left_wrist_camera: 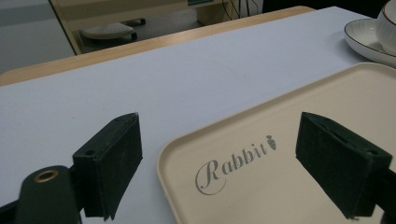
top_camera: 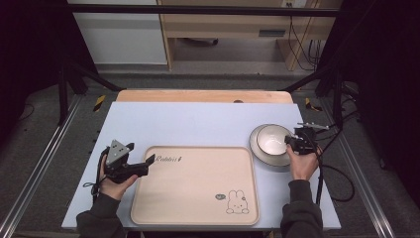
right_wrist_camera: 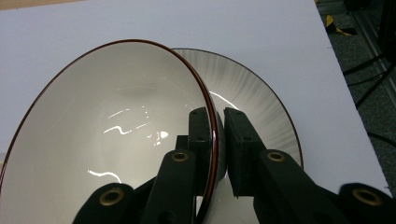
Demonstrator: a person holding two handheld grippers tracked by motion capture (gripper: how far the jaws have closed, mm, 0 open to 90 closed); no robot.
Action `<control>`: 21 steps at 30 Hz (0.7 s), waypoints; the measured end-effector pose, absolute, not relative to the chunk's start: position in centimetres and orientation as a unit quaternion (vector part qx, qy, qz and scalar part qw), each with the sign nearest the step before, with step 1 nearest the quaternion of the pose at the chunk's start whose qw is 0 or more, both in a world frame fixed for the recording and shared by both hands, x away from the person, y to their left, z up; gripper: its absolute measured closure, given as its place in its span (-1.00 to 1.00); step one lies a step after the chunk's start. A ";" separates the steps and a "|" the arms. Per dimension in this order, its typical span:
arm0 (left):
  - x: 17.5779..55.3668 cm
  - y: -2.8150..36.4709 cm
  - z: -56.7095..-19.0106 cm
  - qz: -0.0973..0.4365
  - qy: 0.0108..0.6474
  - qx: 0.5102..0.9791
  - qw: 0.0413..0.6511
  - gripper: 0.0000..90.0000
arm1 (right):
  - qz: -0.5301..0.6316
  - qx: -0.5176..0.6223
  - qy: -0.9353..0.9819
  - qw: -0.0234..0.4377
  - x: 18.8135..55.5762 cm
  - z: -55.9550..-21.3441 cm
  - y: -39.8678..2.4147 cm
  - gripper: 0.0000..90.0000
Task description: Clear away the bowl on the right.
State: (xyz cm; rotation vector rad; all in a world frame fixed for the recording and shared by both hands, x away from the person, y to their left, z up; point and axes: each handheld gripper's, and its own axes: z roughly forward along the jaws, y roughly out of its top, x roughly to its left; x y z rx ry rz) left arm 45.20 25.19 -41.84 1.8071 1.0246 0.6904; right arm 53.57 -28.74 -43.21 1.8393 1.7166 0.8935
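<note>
High view: a beige tray (top_camera: pixel 195 184) w/ a rabbit drawing lies on the pale blue table (top_camera: pixel 198 124), nearest the person. Just right of the tray, by its far right corner, a white bowl (top_camera: pixel 273 140) sits on a grey plate (top_camera: pixel 262 154). The right gripper (top_camera: pixel 292 141) is at the bowl's right rim, prob. so the bowl can be lifted off the plate. The left gripper (top_camera: pixel 141 161) rests at the tray's left edge, near its far left corner, jaws spread, holding nothing.

Left gripper view: both black jaws stand wide apart, one over bare table left of the tray (left_wrist_camera: pixel 280 154), the other over the tray's surface; the corner w/ the word "Rabbit" lies between them. Nothing touched as far as I can tell; looks like it's waiting, maybe to steady the tray.

Right gripper view: jaws nearly together, pinching the bowl (right_wrist_camera: pixel 107 135) wall, one pad inside, one outside its brown-edged rim. The bowl looks tilted over the plate (right_wrist_camera: pixel 252 93); whether its base touches the plate is hidden.
</note>
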 end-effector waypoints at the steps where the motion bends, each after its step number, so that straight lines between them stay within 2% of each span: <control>1: 45.2 25.2 -41.8 0.280 0.416 0.734 0.459 -0.69 | 0.325 0.671 0.624 0.233 53.6 -43.2 -28.7 0.80; 21: 45.2 25.2 -41.8 0.280 0.415 0.735 0.458 -0.68 | 0.344 0.664 0.624 0.230 53.0 -42.1 -28.8 0.81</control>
